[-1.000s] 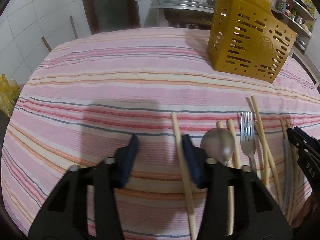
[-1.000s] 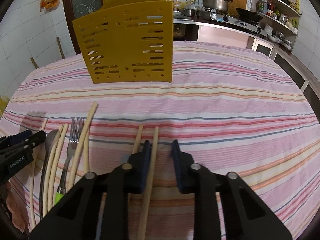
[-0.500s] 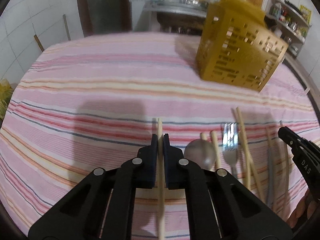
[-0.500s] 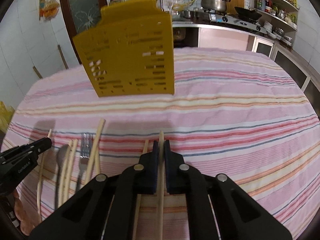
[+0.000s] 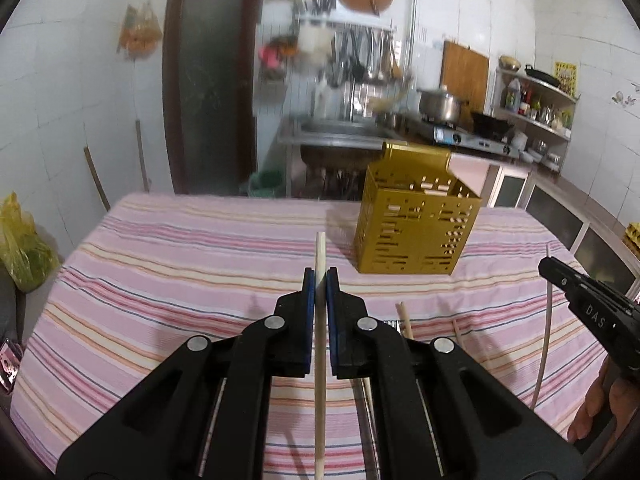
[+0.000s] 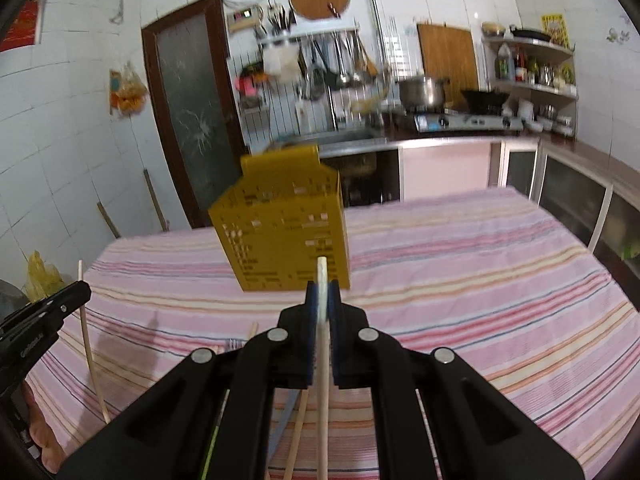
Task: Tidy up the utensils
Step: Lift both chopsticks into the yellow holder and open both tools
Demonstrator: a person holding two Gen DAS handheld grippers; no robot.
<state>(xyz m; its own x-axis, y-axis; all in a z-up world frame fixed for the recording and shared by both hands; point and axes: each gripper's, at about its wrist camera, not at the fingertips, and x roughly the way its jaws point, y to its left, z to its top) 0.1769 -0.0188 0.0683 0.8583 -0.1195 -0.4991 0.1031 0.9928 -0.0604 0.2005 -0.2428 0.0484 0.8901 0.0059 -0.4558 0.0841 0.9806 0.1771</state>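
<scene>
Both grippers, left (image 5: 320, 280) and right (image 6: 322, 292), clamp one chopstick each (image 5: 320, 256) (image 6: 322, 276), sticks pointing forward along fingers; holder (image 5: 416, 220) upright ahead on table, dead ahead of right, ahead-right of left.

Matt wooden chopstick (image 5: 320, 252); perforated yellow plastic holder (image 5: 416, 228); striped woven cloth tablecloth (image 5: 180, 264).

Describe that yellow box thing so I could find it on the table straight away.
Start at the big table under the pink striped cloth. Toward its far side, in front of the kitchen counter, stands the mustard-yellow utensil holder, upright on the cloth. It is the only tall, boxy thing there, its walls punched with rows of slots, while everything else on the cloth lies flat.
</scene>
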